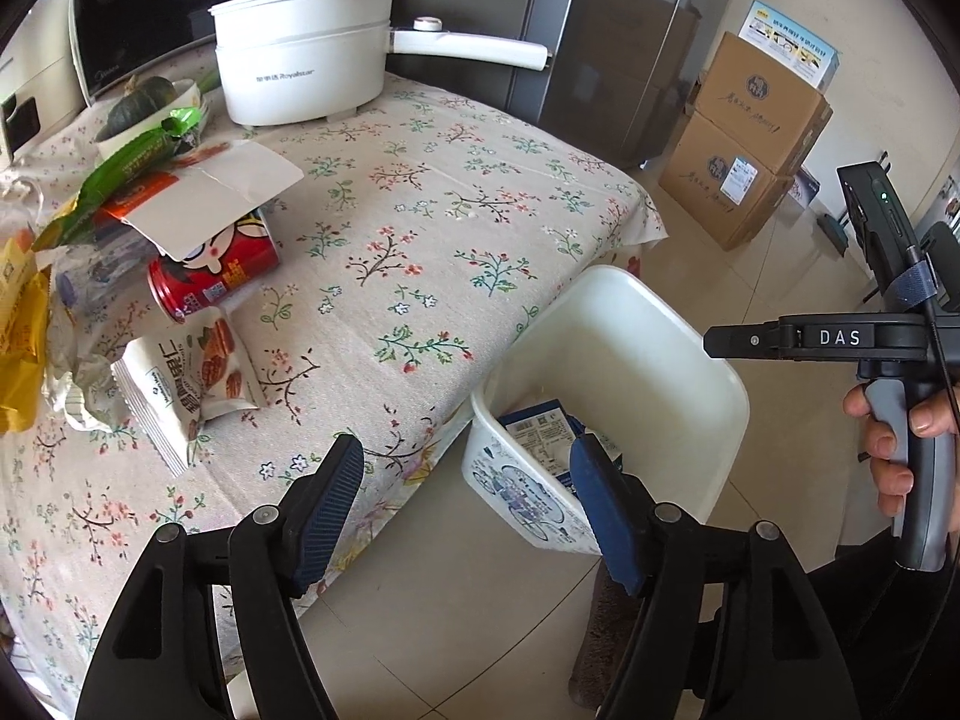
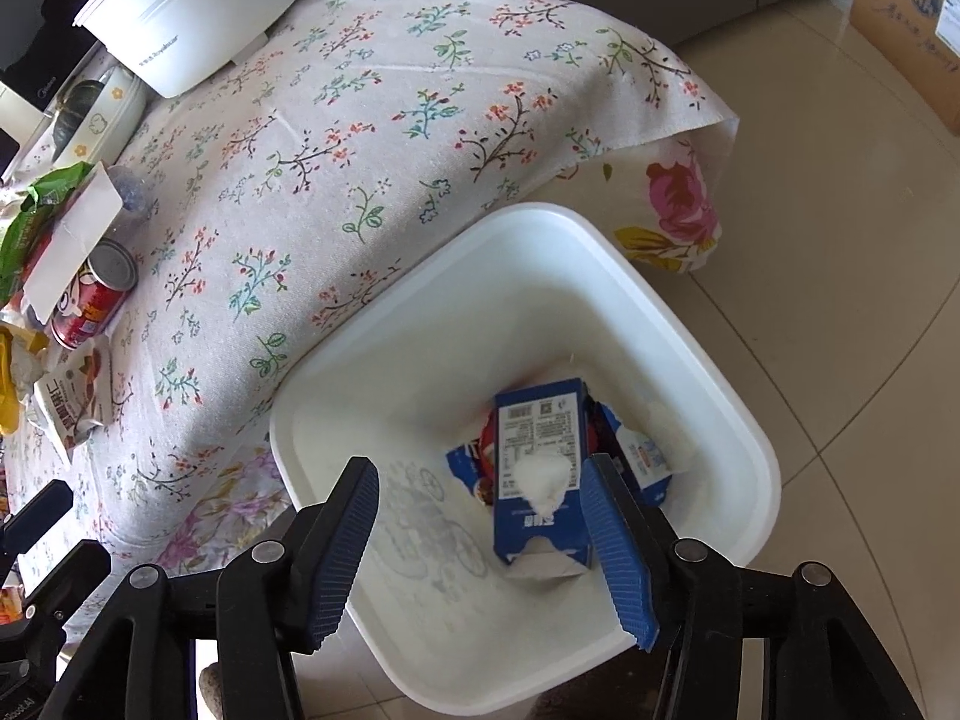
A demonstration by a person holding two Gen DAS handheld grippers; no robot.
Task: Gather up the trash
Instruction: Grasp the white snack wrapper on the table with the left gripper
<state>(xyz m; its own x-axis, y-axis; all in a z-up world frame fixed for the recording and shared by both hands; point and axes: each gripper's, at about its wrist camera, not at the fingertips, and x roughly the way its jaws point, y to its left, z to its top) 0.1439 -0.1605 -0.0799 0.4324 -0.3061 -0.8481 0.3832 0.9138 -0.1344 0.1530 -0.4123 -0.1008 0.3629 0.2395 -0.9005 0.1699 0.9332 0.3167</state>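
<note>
- Blue ribbed pads line the right gripper [image 2: 480, 546], whose jaws stand apart and empty above the white bin [image 2: 708, 360].
- Inside the bin, a torn blue carton [image 2: 540, 438] stands tilted with its barcode panel facing up; its small print is too fine to read. Other blue-and-red packaging lies beneath it.
- Faint blue bicycle artwork decorates the bin's outer wall, which sits on the tiled floor just beside the counter [image 1: 420, 192] edge.
- Over that same edge, the left gripper [image 1: 465, 504] holds its jaws apart, gripping nothing.
- "DAS" is printed in white on the right gripper's black body, seen from the left wrist view.
- On the floral cloth covering the counter, a white snack packet [image 1: 186, 384] printed with pecans and Chinese characters lies near the left gripper.
- Behind it a red can [image 1: 210, 276] bearing a cartoon face lies on its side under a torn white card [image 1: 222, 192], beside a green wrapper [image 1: 138, 162].
- "Royalstar" marks the white electric pot [image 1: 306, 48] at the far end.
</note>
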